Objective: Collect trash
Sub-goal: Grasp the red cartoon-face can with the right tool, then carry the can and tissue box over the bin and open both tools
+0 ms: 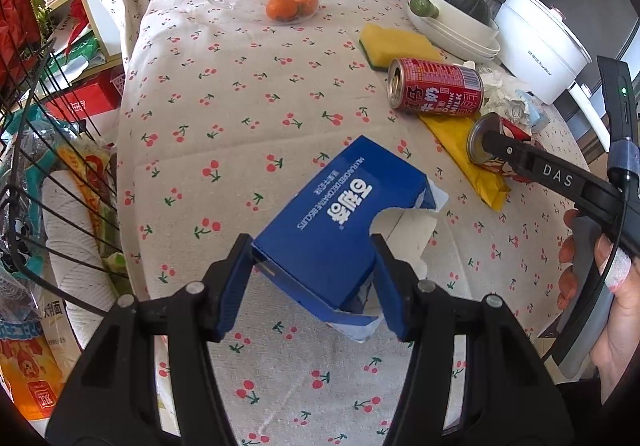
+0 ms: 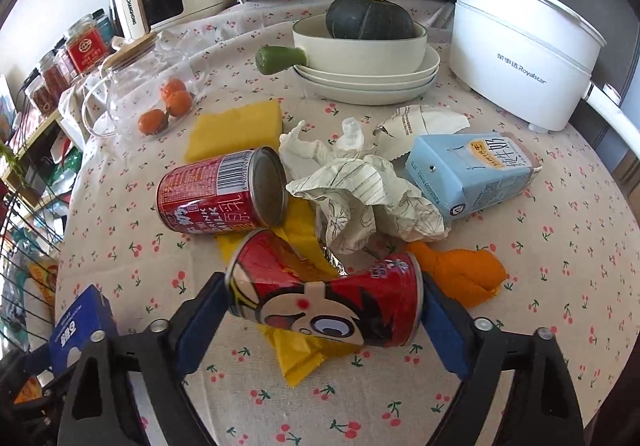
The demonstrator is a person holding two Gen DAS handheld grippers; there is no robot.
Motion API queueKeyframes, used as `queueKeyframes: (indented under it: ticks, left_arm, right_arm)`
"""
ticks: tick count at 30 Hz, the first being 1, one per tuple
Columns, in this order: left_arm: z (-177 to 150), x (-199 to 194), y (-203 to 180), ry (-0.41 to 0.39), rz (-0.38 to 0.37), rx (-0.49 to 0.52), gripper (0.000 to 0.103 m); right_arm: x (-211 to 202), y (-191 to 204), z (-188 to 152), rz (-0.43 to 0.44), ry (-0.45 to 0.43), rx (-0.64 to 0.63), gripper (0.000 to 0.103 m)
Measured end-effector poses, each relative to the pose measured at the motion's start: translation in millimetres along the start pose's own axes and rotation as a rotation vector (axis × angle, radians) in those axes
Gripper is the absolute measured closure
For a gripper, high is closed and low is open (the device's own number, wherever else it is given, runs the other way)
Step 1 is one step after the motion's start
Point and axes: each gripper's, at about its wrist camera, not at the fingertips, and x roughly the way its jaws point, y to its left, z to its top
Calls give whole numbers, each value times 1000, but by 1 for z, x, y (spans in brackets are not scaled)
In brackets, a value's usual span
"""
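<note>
Trash box (image 1: 320, 242) sits clamped in left fingers (image 1: 236, 270) for binning; right fingers (image 2: 200, 322) straddle the crushed can (image 2: 328, 306), apparently not yet gripping.

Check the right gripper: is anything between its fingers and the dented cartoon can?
Nothing visible. The right gripper already straddles the dented cartoon can, one blue pad at each end. The yellow wrapper lies under it, and the upright-labelled red milk can and crumpled paper sit beyond, clear of the fingers.
</note>
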Motion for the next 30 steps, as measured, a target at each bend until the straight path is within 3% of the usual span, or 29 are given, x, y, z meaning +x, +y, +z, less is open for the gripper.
queueKeyframes:
  ticks: [11,23,30]
  left_arm:
    - [1,-9,-37,-26,-28,63,44]
    - [-8,-19,-126,-33,-118,195,44]
    - [-16,-18,-182,-23,-168,268,44]
  right_arm:
    - [-68,-56,-13,44,-17,-5,14]
    - [-131,-176,-52,-45,-36,57,14]
    - [-156,-268,-88,-105,-30,157,14]
